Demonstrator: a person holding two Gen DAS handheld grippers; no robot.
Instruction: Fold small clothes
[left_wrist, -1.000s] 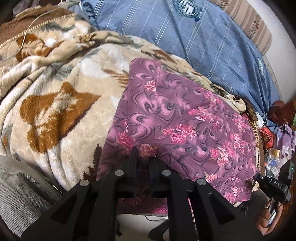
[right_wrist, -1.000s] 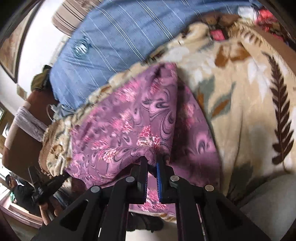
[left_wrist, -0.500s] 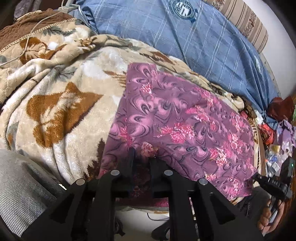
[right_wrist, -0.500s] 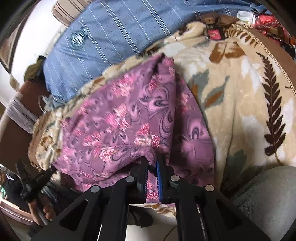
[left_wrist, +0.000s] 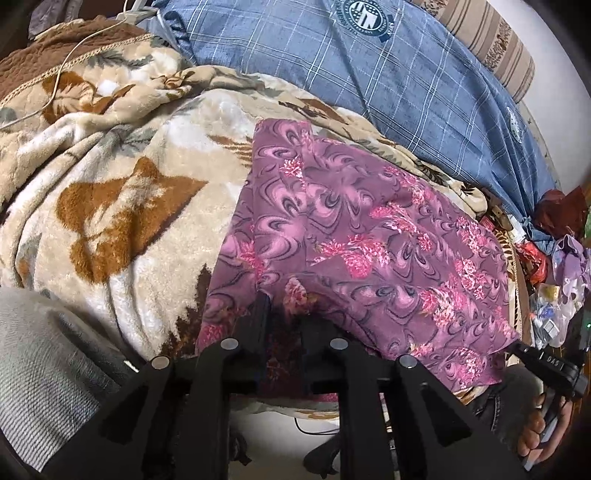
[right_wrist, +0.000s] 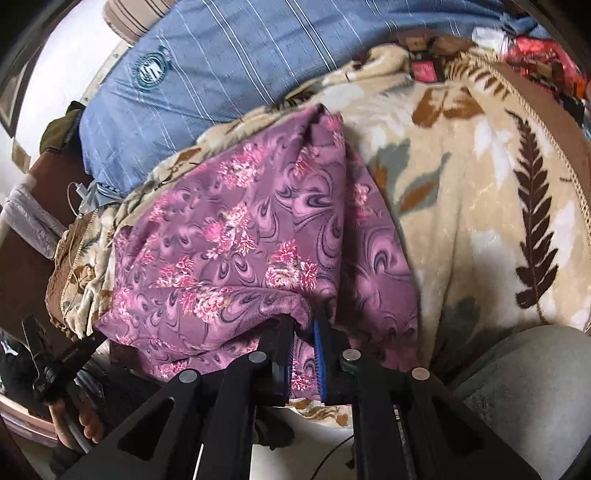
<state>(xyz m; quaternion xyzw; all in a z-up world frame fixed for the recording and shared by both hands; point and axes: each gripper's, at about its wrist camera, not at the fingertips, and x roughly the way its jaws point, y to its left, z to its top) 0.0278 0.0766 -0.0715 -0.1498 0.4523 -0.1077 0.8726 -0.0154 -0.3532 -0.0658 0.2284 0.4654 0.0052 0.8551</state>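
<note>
Purple floral garment (left_wrist: 354, 236), held at its near hem by two grippers, over a fleece blanket (left_wrist: 122, 206).

Left gripper (left_wrist: 286, 314): fingers clamped on the near hem. Right gripper (right_wrist: 303, 334): blue-padded fingers pinching a bunched corner. Garment lies spread on the blanket, near edge hanging off the front. Risk: thin, slippery-looking cloth may slide out of either pinch, or the plush blanket may drag the far corners, leaving a skewed fold.

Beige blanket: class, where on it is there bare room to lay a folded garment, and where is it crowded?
Free: the beige blanket between the purple floral cloth and its brown quilted border. Crowded: past the cloth's other edge, a heap of small clutter below the blue checked fabric.
</note>
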